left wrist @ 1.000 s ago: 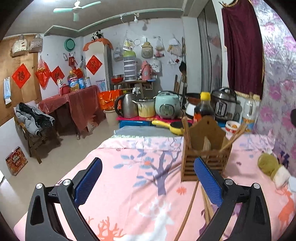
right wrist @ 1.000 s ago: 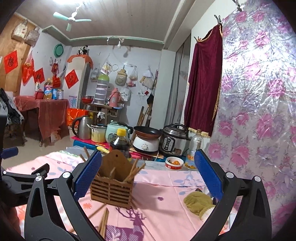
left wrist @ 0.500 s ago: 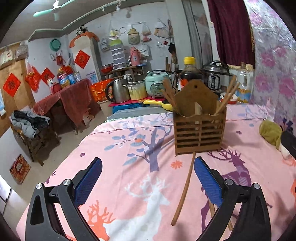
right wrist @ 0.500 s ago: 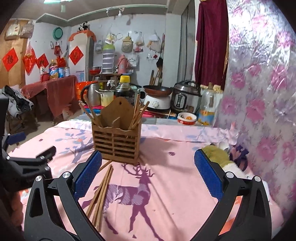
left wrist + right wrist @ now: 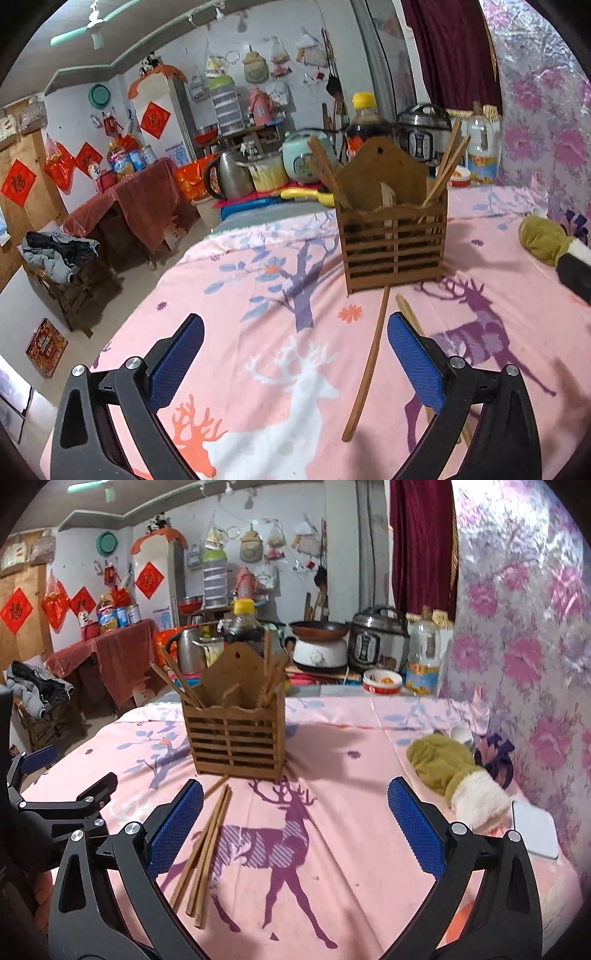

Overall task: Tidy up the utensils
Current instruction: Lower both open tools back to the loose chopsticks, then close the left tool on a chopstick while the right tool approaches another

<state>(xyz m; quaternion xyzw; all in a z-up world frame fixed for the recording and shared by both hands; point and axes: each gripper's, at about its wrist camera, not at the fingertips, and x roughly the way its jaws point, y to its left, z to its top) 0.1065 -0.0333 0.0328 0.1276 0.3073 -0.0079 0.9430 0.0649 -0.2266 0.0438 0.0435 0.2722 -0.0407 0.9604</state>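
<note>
Pink deer-print cloth (image 5: 332, 867) covers the table; red wall decorations carry one character each, unreadable. Left gripper (image 5: 295, 354) spread wide, empty, one loose chopstick (image 5: 367, 363) lying between its pads. Wooden holder (image 5: 236, 734) stands upright mid-table, chopsticks leaning in both end compartments, count unclear. About four loose chopsticks (image 5: 207, 845) lie before it. Right gripper (image 5: 295, 832) spread, empty. One green glove (image 5: 443, 762) at right.

A lived-in home kitchen; rice cooker (image 5: 378, 642), kettle (image 5: 188, 651), wok (image 5: 319, 628), hanging bags; cloth-covered table (image 5: 351, 849).
</note>
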